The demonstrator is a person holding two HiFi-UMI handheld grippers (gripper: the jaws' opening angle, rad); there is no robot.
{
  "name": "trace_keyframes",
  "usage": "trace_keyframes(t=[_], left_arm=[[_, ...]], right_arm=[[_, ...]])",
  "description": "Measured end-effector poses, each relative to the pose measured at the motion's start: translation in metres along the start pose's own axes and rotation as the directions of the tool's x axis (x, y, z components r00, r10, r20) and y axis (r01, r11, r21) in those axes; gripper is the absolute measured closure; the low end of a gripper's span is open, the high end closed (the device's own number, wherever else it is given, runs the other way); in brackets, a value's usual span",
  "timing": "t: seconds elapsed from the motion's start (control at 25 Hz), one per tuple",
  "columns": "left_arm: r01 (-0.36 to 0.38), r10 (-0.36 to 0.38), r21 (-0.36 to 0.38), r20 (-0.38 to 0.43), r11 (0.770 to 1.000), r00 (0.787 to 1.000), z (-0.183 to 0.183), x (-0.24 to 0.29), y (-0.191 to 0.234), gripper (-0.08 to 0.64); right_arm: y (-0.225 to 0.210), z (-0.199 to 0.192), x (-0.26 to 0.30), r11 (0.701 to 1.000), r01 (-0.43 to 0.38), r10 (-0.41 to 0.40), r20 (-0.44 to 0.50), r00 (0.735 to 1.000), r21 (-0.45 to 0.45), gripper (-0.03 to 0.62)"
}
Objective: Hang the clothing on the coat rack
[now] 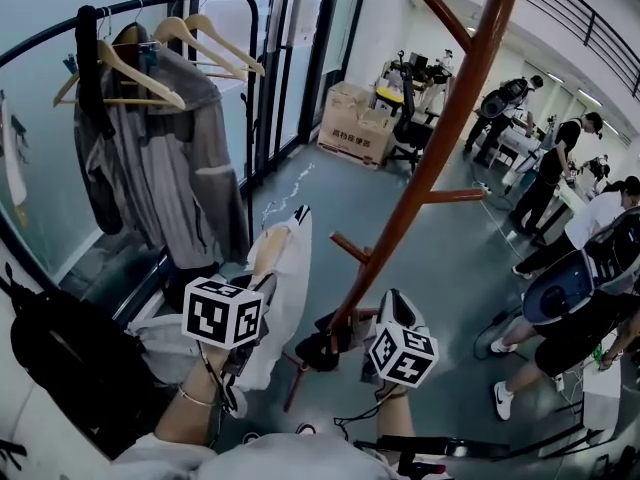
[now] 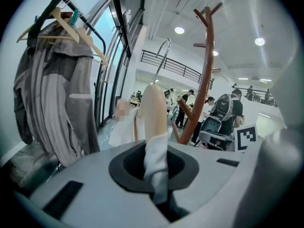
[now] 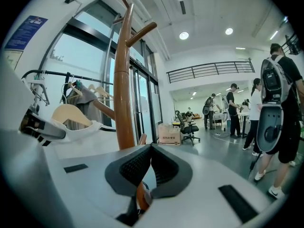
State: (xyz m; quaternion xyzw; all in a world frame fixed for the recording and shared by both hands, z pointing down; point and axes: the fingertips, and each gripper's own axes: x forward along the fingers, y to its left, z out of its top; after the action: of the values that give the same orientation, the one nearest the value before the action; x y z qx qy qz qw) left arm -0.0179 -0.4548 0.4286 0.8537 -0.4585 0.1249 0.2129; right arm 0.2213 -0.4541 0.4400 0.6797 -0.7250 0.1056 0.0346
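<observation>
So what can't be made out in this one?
- Coat rack base: head view, hidden behind the right tool; top cut by the upper edge.
- Orange-brown piece low between the right tool's jaws: right gripper view, only a sliver shows above the tool body.
- White garment, lower part: head view, behind the left tool.
- Cardboard box print: head view, too small.

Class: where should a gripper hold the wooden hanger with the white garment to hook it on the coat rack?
Probably the wooden shoulder, coming from below: the metal hook rises above it and must stay clear to drop over a rack peg.
</observation>
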Motion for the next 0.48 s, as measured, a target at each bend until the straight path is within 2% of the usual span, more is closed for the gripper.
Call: trace_keyframes(t=[0.48], left_arm=[[-0.015,0.012,0.046,0.057,0.999,0.998,0.035,-0.01,-0.008,0.535]], right_arm=[[-0.013,0.002,-0.012,1.0,0.019,-0.019,0.008,1.0,-0.001,0.569]])
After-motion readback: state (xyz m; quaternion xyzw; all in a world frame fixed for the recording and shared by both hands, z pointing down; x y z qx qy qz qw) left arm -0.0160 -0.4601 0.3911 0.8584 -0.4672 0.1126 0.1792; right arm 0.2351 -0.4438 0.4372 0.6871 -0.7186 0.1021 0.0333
